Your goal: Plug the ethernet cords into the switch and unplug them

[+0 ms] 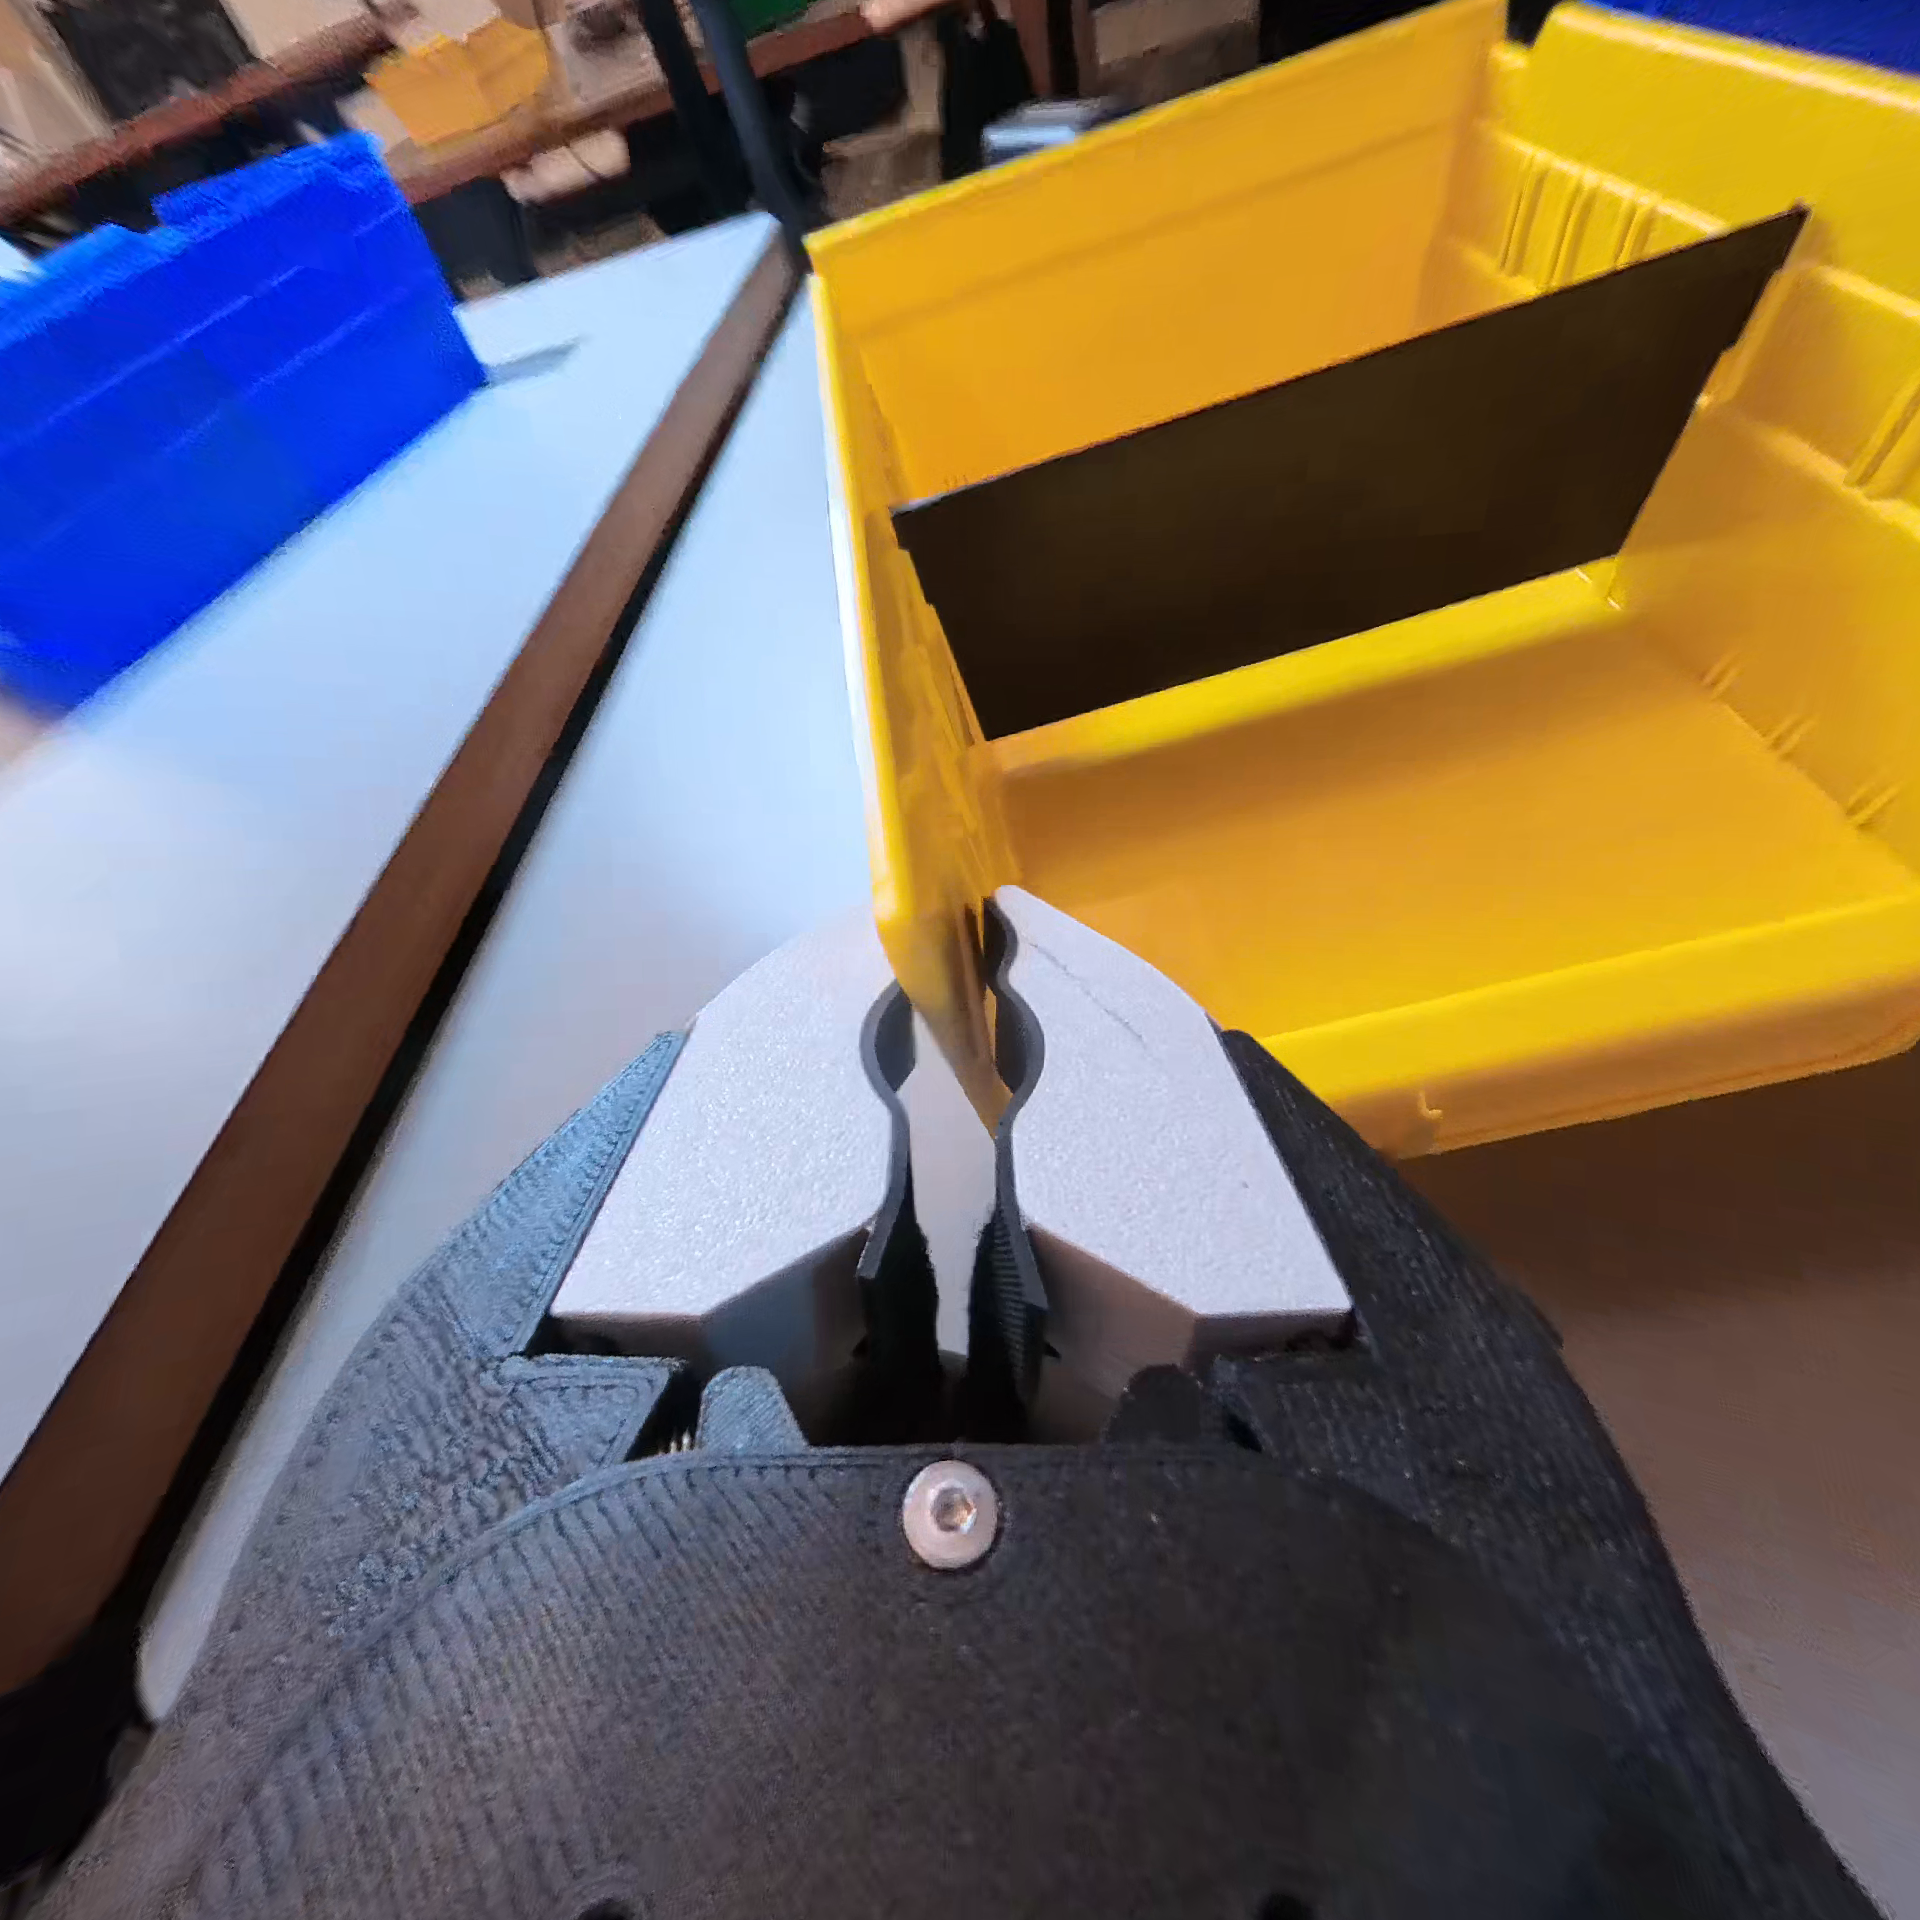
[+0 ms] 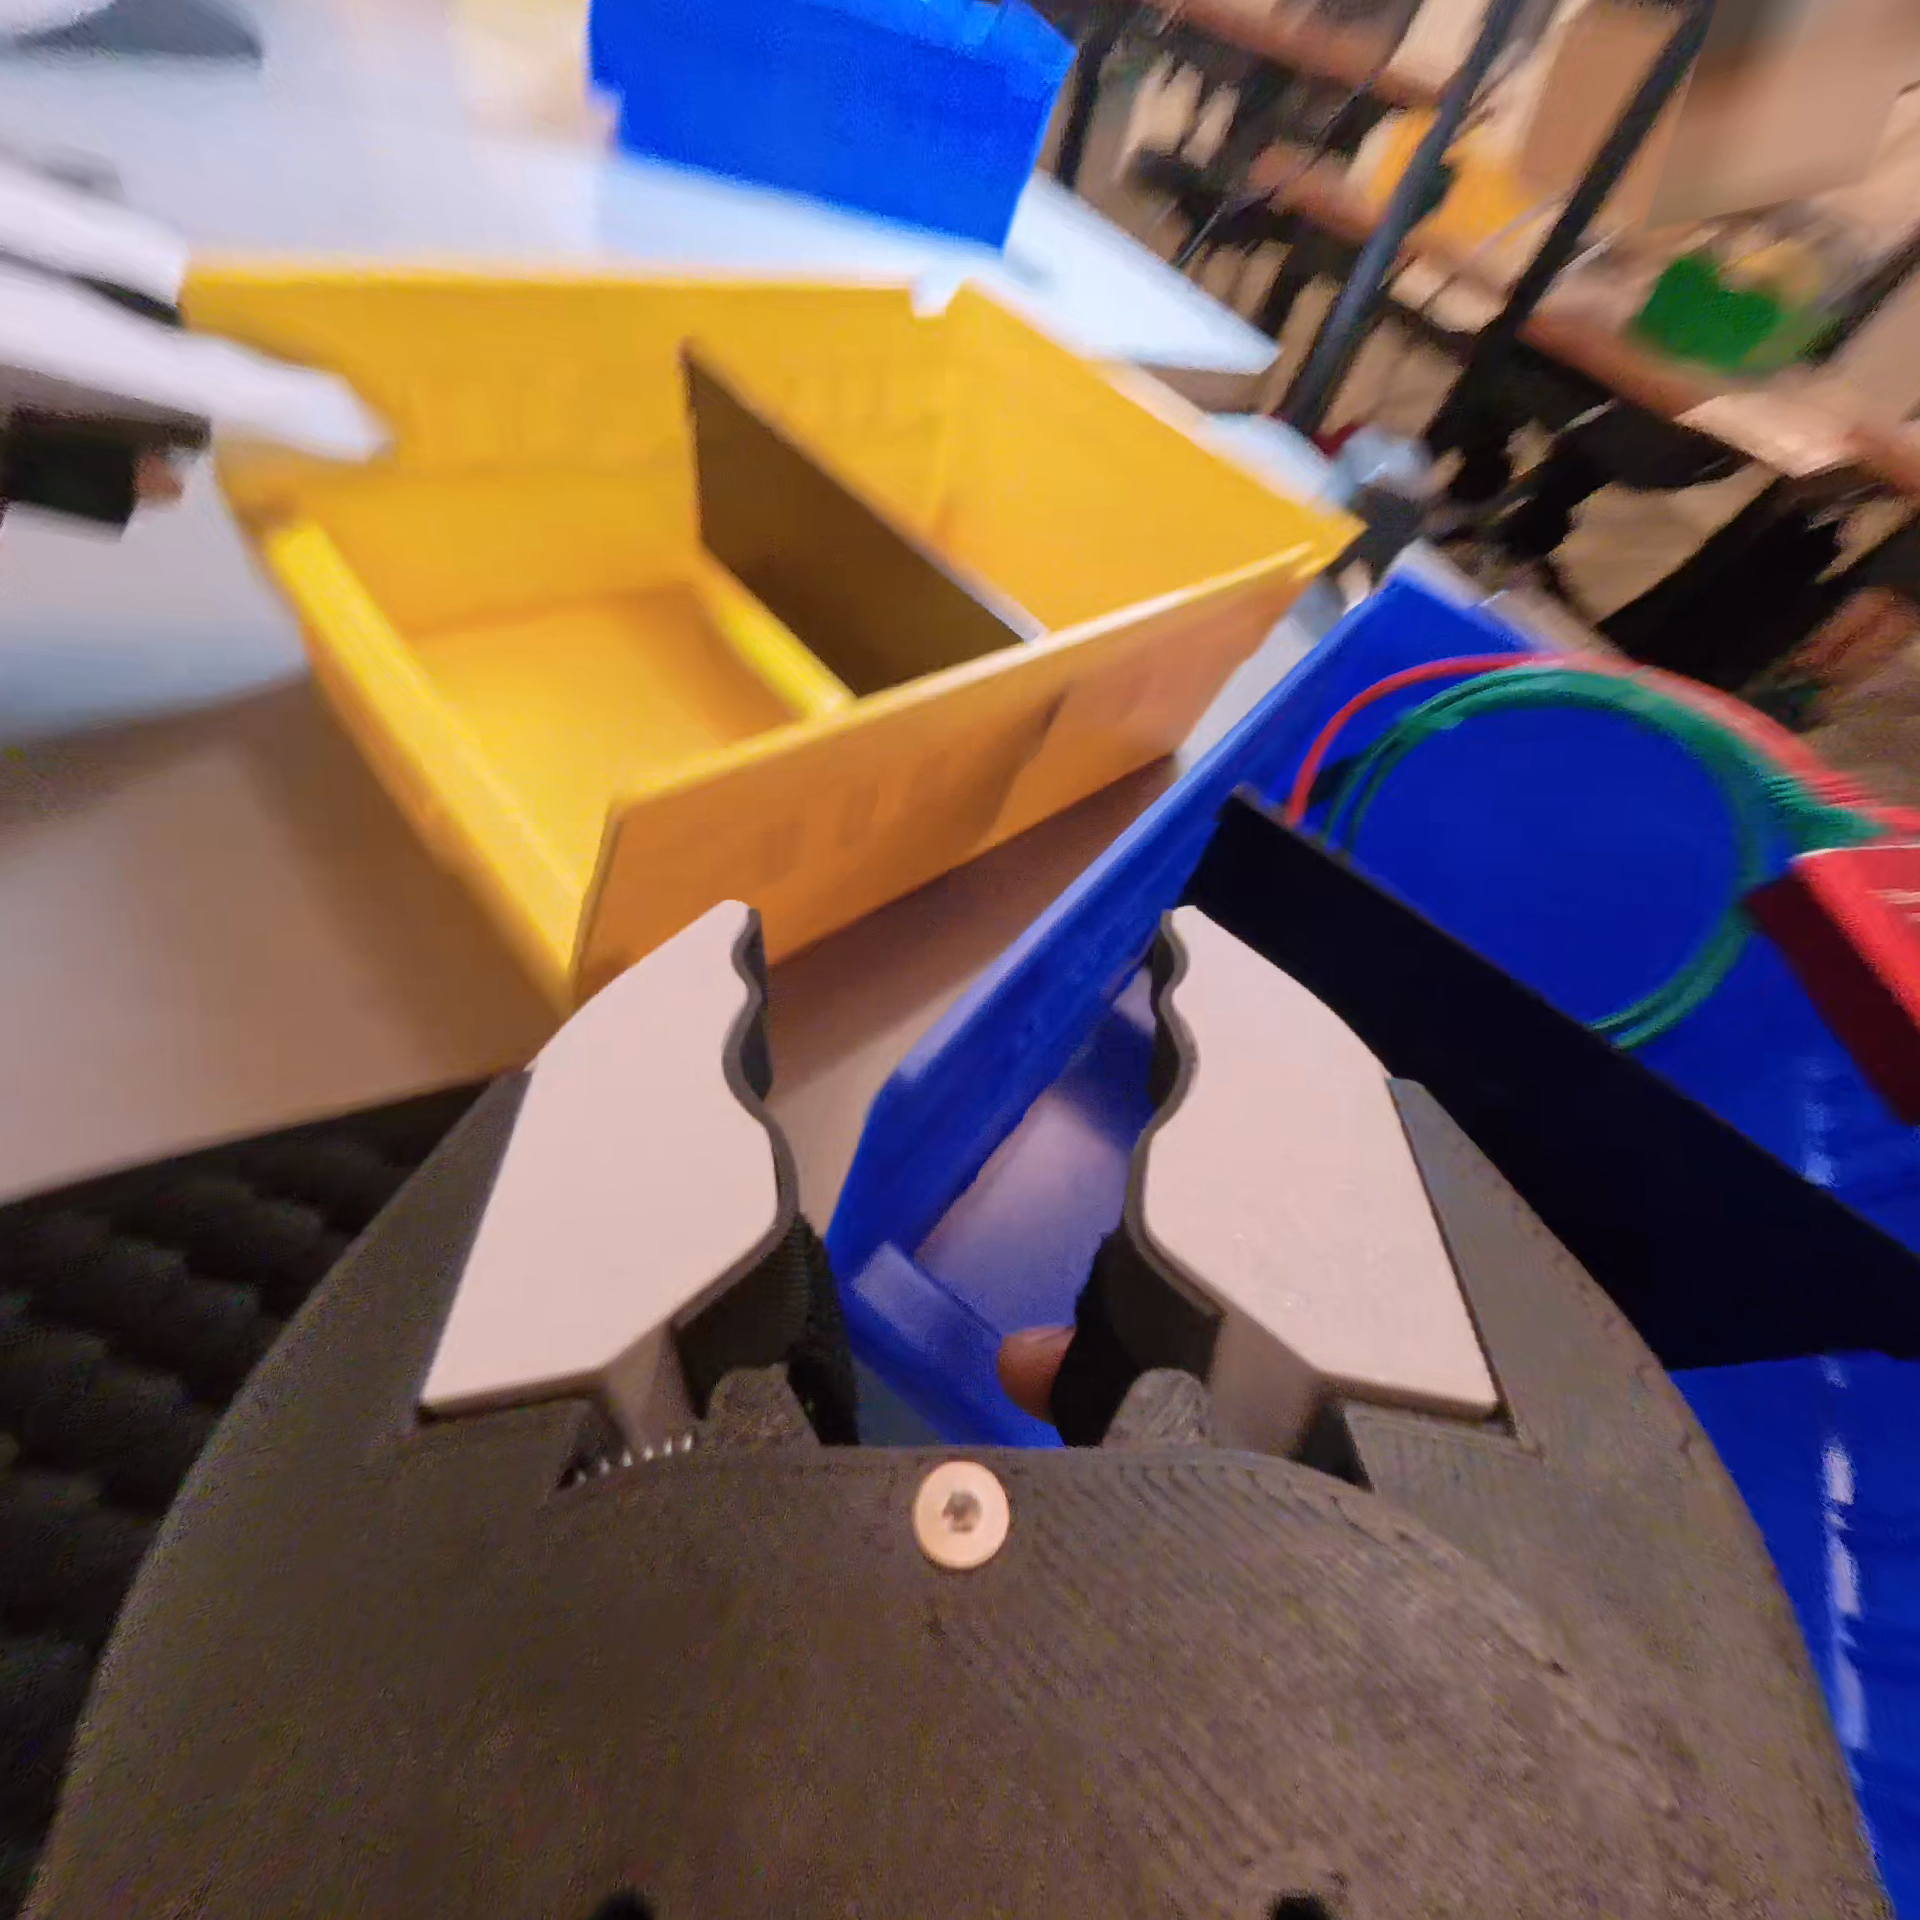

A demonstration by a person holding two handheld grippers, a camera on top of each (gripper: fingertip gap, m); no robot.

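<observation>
Ethernet cords (image 2: 1538, 727), red and green loops, lie in the far compartment of the blue bin (image 2: 1039, 987), behind its black divider (image 2: 1455, 987). We cannot see the switch clearly. Our left gripper (image 1: 951, 997) pinches the near corner of the yellow bin (image 1: 1455, 883). Our right gripper (image 2: 961, 997) is spread wide above the blue bin's rim, gripping nothing.

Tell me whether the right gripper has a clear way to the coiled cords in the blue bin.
Probably yes. The right gripper is open, straddling the blue bin's near wall. The green and red cords lie uncovered beyond a black divider, so it would likely have to lift over that first.
</observation>
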